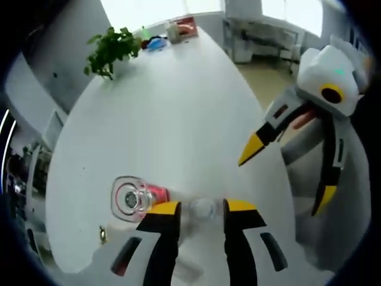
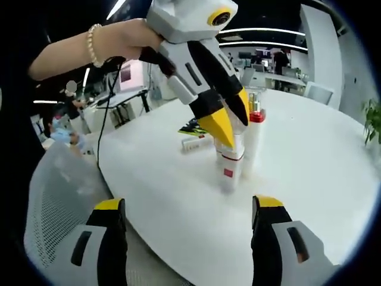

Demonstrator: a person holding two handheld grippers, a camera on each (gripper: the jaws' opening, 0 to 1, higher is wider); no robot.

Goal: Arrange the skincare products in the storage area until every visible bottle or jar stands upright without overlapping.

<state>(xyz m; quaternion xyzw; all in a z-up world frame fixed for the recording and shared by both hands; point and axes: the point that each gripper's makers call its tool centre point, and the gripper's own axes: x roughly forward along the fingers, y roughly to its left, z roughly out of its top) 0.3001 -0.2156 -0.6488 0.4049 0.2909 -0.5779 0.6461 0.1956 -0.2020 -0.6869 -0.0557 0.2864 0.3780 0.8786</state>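
My left gripper (image 1: 202,210) straddles a white bottle (image 2: 229,164) standing on the tabletop (image 1: 178,119), jaws narrow around its clear cap; I'd lift straight off to avoid tipping it. My right gripper (image 2: 189,210) hangs wide, empty. The red-capped bottle (image 2: 253,140) behind is half hidden.

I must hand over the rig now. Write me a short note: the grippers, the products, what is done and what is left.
Left gripper: down over the white bottle, jaws on either side of its top; whether it grips, I cannot tell.
Right gripper: open, holding nothing, back at the near table edge.
Products: the white bottle and the red-capped bottle stand upright, close together. A small box lies flat behind them.
Done: both bottles upright.
Left: check that they do not overlap, release, draw back.
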